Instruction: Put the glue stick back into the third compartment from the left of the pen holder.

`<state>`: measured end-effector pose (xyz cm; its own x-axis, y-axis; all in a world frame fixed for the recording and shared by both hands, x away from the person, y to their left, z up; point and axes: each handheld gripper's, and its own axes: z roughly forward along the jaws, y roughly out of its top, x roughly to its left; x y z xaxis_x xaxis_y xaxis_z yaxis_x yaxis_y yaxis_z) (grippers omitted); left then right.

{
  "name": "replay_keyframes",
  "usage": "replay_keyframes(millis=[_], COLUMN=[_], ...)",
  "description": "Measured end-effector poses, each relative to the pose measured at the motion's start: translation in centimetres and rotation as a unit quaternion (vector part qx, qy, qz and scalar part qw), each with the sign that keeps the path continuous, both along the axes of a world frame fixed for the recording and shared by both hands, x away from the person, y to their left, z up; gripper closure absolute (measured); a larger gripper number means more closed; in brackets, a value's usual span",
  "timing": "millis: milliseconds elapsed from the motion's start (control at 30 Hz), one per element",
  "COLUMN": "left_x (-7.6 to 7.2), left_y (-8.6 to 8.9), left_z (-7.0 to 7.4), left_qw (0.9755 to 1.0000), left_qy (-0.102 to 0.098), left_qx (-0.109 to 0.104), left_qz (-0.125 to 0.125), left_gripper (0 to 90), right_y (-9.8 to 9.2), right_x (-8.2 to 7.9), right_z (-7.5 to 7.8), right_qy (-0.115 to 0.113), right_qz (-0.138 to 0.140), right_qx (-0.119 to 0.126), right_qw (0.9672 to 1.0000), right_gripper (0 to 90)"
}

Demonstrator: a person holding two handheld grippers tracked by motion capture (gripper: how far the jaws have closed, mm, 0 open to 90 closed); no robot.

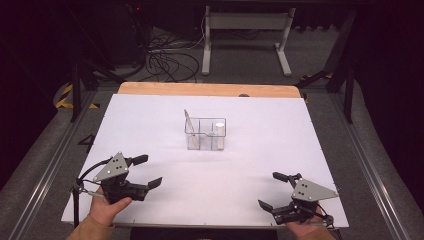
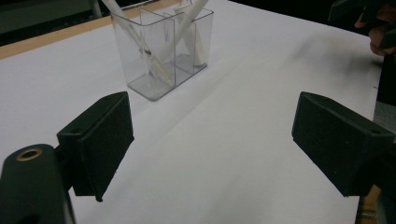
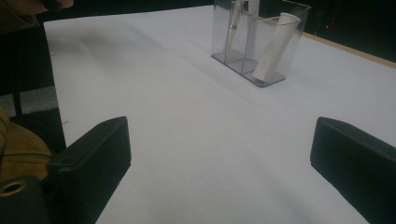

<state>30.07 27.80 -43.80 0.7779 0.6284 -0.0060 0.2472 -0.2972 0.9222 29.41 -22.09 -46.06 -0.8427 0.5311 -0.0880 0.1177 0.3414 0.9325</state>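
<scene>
- A clear plastic organizer (image 1: pixel 205 134) stands upright near the middle of the white table (image 1: pixel 260 165), slightly toward the far side, well apart from both grippers.
- Its left compartment holds a thin clear ruler-like strip (image 1: pixel 189 126) leaning left; its right compartment holds a white tube (image 1: pixel 219 134).
- The left gripper (image 1: pixel 148 172), near the table's near-left corner, is spread wide, grasping nothing.
- The right gripper (image 1: pixel 272 190), at the near-right corner, is likewise spread and empty.
</scene>
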Motion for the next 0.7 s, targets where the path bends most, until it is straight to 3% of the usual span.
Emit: replay_keyframes(millis=[267, 433, 567, 700], left_x=[-1.1, -2.2, -2.3, -2.2], left_y=[1.0, 1.2, 1.6, 1.8], left_z=[-2.1, -3.4, -3.8, -3.8], left_qw=[0.9999, 0.9997, 0.9996, 0.9996], left_qy=[0.013, 0.016, 0.026, 0.023], left_qx=[-0.004, 0.016, -0.004, -0.009], left_qz=[0.003, 0.009, 0.011, 0.014], left_gripper=[13.5, 14.7, 14.9, 14.8], right_y=[-0.3, -0.3, -0.3, -0.2], right_x=[0.0, 0.0, 0.0, 0.0], right_z=[0.1, 0.1, 0.1, 0.1], right_qy=[-0.002, -0.002, 0.001, 0.0], right_qz=[-0.003, -0.003, -0.003, -0.003], right_qx=[0.003, 0.003, 0.005, 0.004], right_qw=[1.0, 1.0, 1.0, 1.0], right_gripper=[5.6, 5.6, 5.6, 5.6])
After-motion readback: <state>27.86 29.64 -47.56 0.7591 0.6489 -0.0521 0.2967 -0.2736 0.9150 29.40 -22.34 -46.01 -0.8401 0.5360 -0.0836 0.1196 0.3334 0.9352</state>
